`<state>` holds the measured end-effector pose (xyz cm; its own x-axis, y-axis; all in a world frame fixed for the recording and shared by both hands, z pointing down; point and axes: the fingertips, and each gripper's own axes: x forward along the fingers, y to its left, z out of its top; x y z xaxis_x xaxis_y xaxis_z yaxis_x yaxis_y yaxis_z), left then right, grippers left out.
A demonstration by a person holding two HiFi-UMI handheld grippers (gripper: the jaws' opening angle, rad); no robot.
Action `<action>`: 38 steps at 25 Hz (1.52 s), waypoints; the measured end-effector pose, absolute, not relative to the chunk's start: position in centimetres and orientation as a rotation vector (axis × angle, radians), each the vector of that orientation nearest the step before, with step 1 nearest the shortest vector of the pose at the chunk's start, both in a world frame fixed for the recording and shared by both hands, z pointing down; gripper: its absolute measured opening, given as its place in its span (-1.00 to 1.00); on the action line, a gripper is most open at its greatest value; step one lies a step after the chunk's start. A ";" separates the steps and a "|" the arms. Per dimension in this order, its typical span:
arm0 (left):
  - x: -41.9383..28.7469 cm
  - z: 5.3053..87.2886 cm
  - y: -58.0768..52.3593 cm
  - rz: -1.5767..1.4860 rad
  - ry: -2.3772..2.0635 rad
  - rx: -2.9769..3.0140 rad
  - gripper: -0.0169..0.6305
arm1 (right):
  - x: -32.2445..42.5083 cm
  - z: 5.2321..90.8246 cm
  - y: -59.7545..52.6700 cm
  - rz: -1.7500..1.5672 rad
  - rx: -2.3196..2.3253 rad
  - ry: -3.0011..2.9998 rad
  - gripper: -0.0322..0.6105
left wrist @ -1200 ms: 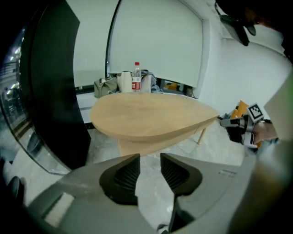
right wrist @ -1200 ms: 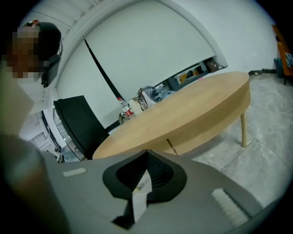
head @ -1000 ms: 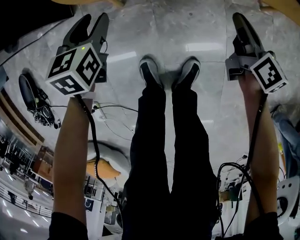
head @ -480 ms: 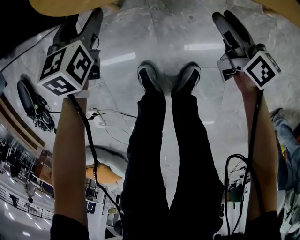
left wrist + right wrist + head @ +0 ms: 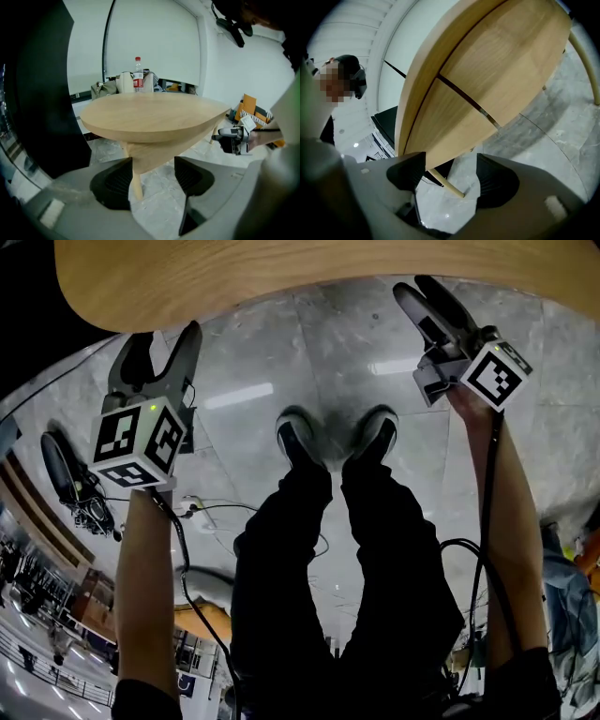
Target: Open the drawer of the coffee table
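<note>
**Head view.** The edge of a round pale-wood bench (image 5: 281, 287), the coffee table, fills the top of the picture. Below it lies a grey marble floor (image 5: 253, 362). The person's black-trousered legs and dark shoes (image 5: 337, 437) stand in the middle. The left gripper (image 5: 164, 348) hangs just below the bench rim, with its black-and-white marker cube (image 5: 139, 446) toward the camera. Its jaws stand apart. The right gripper (image 5: 417, 292) points up toward the rim at the right, tips close to the wood. Whether they touch it cannot be told here.

**Left gripper view.** The bench (image 5: 150, 115) lies ahead with its top almost level. A wedge-shaped wooden box (image 5: 154, 152) is tucked under the top, and a slim pale leg (image 5: 136, 185) drops from it. The left gripper (image 5: 152, 176) is released. Its jaws have just been opening and now stand wide, and the ribbed pads press on nothing. The box and leg show through the gap, farther off. The right gripper (image 5: 234, 138) appears beyond the bench's right edge. Behind the bench stands a clear plastic bottle with a red label (image 5: 138, 75).

**Right gripper view.** The bench (image 5: 487, 70) is seen from below and tilted. The drawer box (image 5: 454, 126) under the top is crossed by a dark seam (image 5: 464, 101). Nothing is pulled out, and the drawer sits flush. The right gripper (image 5: 450, 187) is released as well. Its jaws have just been opening and gape wide, with only a far-off leg (image 5: 440, 177) and floor showing between the pads.
</note>
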<state>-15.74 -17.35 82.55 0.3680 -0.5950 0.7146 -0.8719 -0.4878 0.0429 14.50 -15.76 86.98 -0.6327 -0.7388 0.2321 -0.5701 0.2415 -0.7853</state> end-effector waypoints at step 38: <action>-15.1 85.0 -18.8 0.974 -1.269 2.379 0.10 | 14.0 87.4 -18.2 -1.130 -0.944 2.409 0.32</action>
<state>-15.14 -18.81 85.01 0.3887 -0.6289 0.6734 -0.8131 -0.5778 -0.0703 13.97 -18.17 87.45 -0.7319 -0.6814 -0.0054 -0.4314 0.4695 -0.7704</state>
